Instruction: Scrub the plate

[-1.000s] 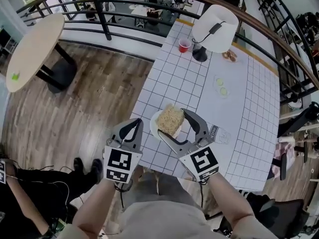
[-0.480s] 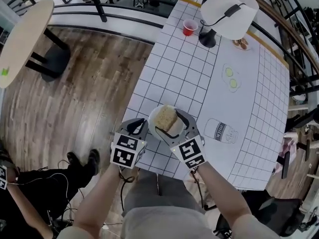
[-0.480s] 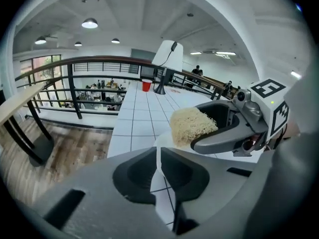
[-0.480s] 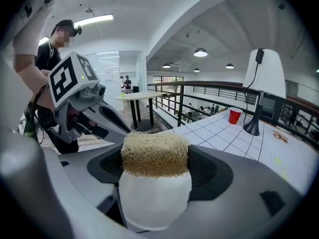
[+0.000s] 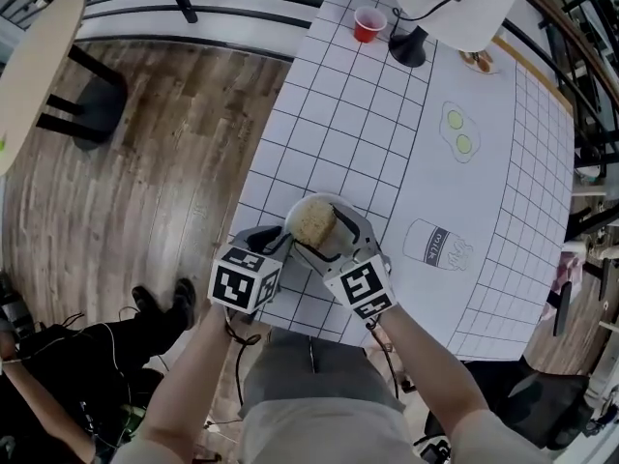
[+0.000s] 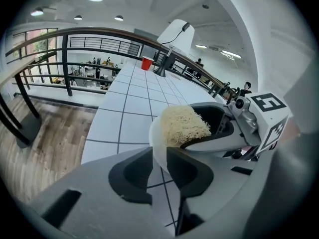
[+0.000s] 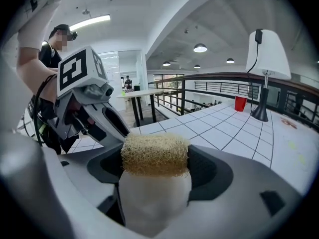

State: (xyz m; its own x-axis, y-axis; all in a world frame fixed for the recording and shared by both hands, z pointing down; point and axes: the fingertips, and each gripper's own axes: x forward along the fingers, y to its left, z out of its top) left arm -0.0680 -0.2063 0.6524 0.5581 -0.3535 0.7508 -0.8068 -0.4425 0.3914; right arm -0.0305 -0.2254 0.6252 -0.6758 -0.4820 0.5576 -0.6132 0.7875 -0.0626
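Left gripper view: plate (image 6: 158,151) rim clamped between left fingers (image 6: 193,172); right fingers (image 6: 222,142) clamp sponge (image 6: 182,126).

White grid-lined table (image 5: 329,124), red cup (image 5: 368,24), lamp (image 5: 450,8) at far end

Plate (image 5: 334,201) at the near edge of the table (image 5: 387,124), its left rim pinched between the jaws of the left gripper (image 5: 274,242). On the plate, sponge (image 5: 311,220), clamped from the right by the right gripper (image 5: 317,230), the 2 grippers side by side and nearly touching. At the table's far end, well apart from the plate, cup (image 5: 368,24) with lamp (image 5: 440,3) just right of it; off to the left, across the floor, 1 round table (image 5: 39,56).
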